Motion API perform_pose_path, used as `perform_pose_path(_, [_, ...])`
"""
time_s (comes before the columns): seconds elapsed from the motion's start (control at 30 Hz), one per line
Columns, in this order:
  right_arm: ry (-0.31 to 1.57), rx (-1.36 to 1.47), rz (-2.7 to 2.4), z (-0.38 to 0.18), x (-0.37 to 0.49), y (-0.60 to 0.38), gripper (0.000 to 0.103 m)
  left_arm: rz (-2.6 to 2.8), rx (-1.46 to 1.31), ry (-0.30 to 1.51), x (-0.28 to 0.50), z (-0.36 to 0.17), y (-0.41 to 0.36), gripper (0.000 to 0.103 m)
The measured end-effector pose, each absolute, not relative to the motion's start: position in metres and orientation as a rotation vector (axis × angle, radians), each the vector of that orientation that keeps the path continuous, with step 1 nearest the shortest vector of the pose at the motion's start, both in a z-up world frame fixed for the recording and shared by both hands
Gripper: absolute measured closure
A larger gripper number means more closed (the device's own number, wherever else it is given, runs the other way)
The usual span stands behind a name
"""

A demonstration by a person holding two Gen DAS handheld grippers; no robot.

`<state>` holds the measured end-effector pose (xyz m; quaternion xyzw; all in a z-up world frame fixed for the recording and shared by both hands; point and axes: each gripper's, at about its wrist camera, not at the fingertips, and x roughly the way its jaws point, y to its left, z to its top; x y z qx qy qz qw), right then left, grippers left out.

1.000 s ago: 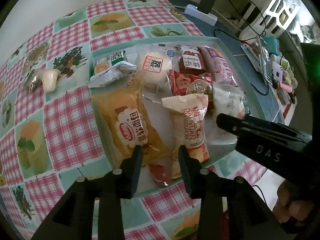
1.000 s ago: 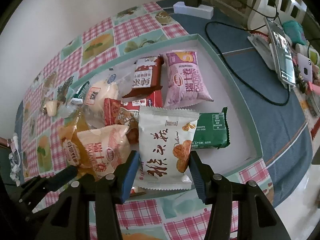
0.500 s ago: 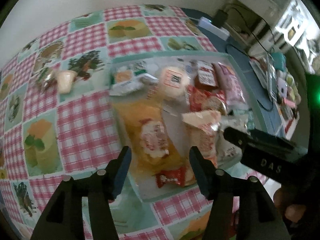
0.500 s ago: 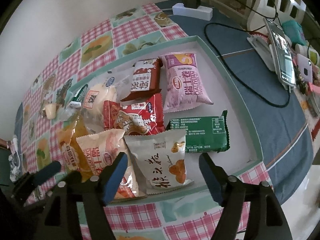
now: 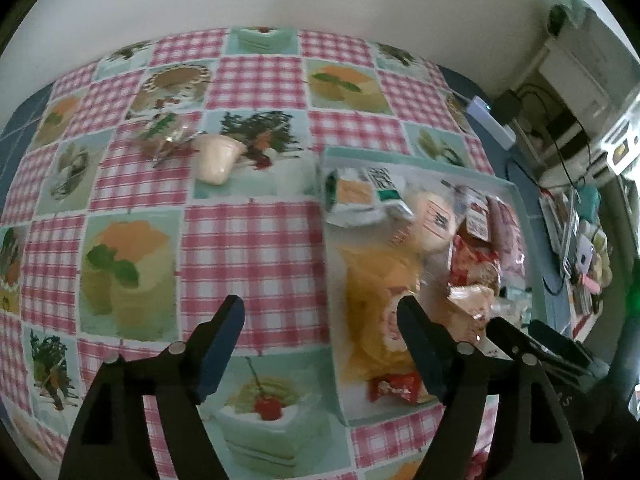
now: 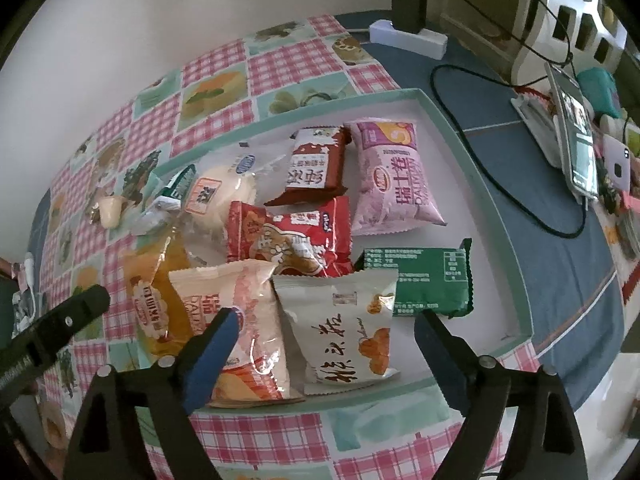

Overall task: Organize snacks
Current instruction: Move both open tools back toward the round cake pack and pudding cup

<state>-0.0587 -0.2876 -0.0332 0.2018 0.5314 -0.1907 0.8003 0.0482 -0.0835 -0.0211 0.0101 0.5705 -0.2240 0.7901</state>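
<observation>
Several snack packets: lying loose in a shallow teal-rimmed tray (image 6: 486, 184) on the checked tablecloth (image 5: 248, 248).
White packet (image 6: 348, 328): nearest the tray's front rim, flat, between the right gripper's fingers in the view but untouched by them.
Green packet (image 6: 424, 280): just behind the white packet, its near left corner tucked under it.
Peach packet (image 6: 248, 320): left of the white one; its lower part hidden behind the right gripper's left finger.
Red packet (image 6: 296, 236): partly covered by the peach and white packets.
Pink packet (image 6: 396, 180): at the tray's rear, beside a dark red packet (image 6: 316, 168).
Orange packet (image 5: 372, 292): blurred in the left wrist view, print unreadable; its left edge overlapped by the peach packet in the right wrist view.
Round bun in clear wrap (image 6: 224, 196): rear left of tray; wrap edges hard to trace.
Right gripper (image 6: 326, 340): jaws have just been opening, now stand wide, gripping nothing.
Left gripper (image 5: 320, 332): jaws have just been opening, now wide apart and empty, over the tablecloth at the tray's left rim; its right finger overlaps the orange packet in view, contact not determinable.
Outside the tray: a small cream cup-shaped item (image 5: 218, 160) and a crumpled clear wrapper (image 5: 164, 136) on the cloth, well apart from the tray.
Far right: power strip (image 6: 408, 38), cable, phone; clutter beyond cut off at the frame edge.
</observation>
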Motion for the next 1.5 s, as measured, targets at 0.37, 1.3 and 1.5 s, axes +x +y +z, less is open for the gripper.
perform_pose_path(0.37, [1.118,0.404,-0.398,-0.029,-0.056,-0.279,0.000,-0.416,-0.016,1.193,0.061,-0.018,-0.066,0.016])
perform_pose_path(1.3, [1.017,0.305,-0.295,-0.005,-0.022,-0.233,0.000,-0.246,-0.117,1.146,0.100,-0.017,-0.009,0.008])
perform_pose_path(1.5, [0.966,0.320,-0.246,0.005,0.006,-0.218,0.000,-0.201,-0.172,1.136,0.122,-0.018,0.011,0.008])
